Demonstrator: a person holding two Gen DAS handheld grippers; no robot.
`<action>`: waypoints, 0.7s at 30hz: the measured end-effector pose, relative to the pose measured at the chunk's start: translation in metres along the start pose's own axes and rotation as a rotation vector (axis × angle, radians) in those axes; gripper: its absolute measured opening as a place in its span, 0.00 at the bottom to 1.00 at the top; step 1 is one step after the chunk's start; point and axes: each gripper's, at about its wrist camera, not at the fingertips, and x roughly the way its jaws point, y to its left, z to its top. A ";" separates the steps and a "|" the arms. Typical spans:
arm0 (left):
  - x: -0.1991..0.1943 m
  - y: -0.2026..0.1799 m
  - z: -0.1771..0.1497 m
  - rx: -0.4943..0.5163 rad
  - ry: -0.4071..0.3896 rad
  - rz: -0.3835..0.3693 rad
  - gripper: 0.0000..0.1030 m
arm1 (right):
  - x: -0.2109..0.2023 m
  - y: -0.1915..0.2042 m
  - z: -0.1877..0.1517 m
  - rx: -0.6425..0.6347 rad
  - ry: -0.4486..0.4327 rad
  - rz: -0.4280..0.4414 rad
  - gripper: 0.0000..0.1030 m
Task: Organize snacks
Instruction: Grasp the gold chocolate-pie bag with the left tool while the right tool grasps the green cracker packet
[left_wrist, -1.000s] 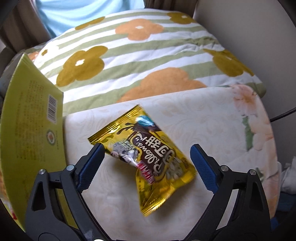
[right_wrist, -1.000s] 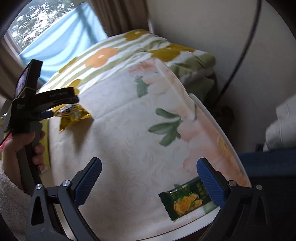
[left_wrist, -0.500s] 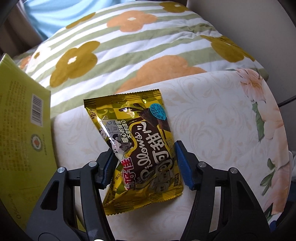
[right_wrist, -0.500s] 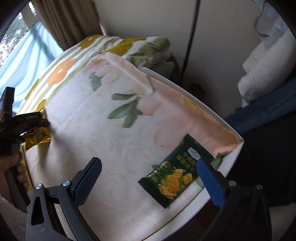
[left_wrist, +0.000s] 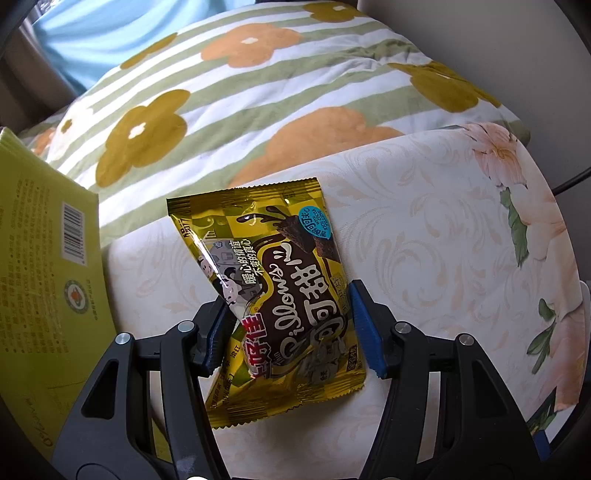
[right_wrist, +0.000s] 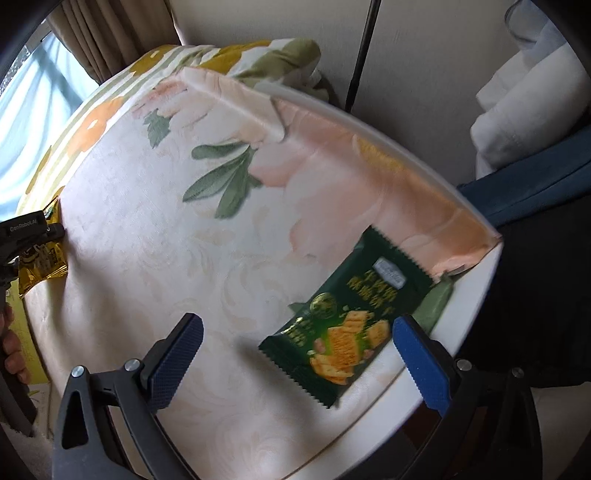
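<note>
Left gripper (left_wrist: 288, 328) clamps the yellow packet (left_wrist: 273, 291) between both pads, over the cloth (left_wrist: 424, 229). A yellow box (left_wrist: 40, 280) stands just to its left. Right gripper (right_wrist: 295, 354) stands wide open, gripping nothing; green packet (right_wrist: 354, 317) lies between its fingers, nearer the right pad. Beyond, a striped quilt (left_wrist: 258, 96).

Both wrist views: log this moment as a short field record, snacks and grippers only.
surface: table under a floral cloth
yellow snack packet: pinched between the pads of the left gripper
green snack packet: flat on the cloth near the table's edge
right gripper: open, straddling the green snack packet without touching it
yellow-green box: beside the table, barcode facing the left wrist camera
</note>
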 end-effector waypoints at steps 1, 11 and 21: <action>0.000 0.000 0.000 -0.001 0.000 -0.001 0.54 | 0.002 0.000 0.000 0.004 0.011 0.006 1.00; 0.002 -0.005 0.000 0.032 0.000 0.019 0.54 | 0.009 0.025 0.009 -0.082 0.015 0.054 1.00; 0.001 -0.002 -0.002 0.030 0.001 0.014 0.54 | 0.000 0.001 0.028 0.057 -0.041 0.108 1.00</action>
